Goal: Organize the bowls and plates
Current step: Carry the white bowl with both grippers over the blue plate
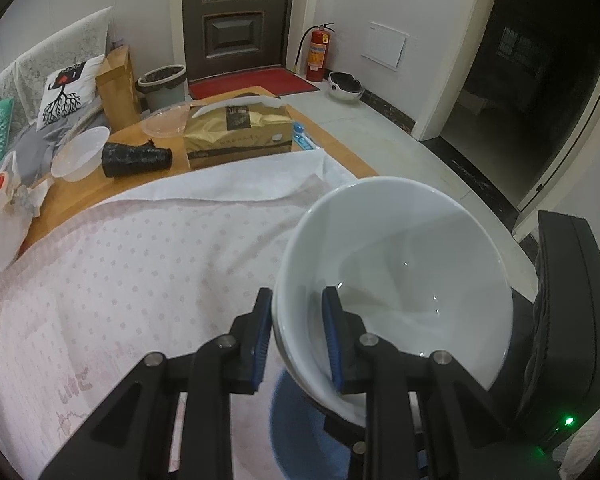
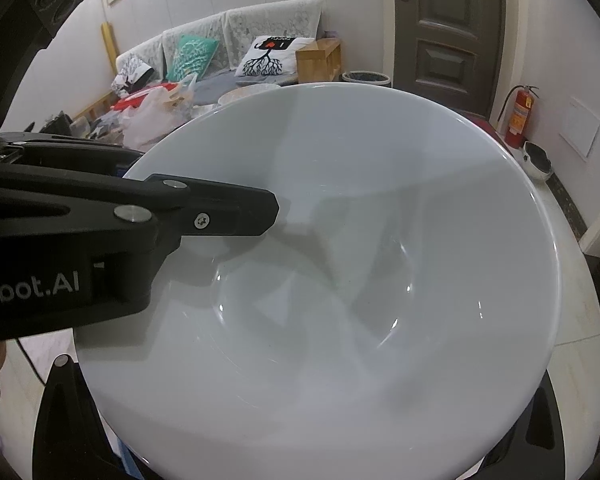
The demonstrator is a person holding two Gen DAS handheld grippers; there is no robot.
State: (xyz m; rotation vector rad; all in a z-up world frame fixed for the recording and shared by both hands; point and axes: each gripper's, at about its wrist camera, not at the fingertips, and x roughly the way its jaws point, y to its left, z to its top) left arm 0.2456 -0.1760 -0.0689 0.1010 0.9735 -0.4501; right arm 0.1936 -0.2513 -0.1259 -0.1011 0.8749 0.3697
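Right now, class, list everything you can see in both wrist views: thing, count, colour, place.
bowl: 1, white, clamped at its rim by the left tool
cloth: 1, pink dotted, covering the table
tissue box: 1, gold, far side of table
plastic bowl: 1, clear white, table's far left
black roll: 1, lying beside the tissue box
bin: 1, grey, by the door
fire extinguisher: 1, red, by the wall
left tool: 1, black with blue pads
right tool: fingers hidden behind the bowl
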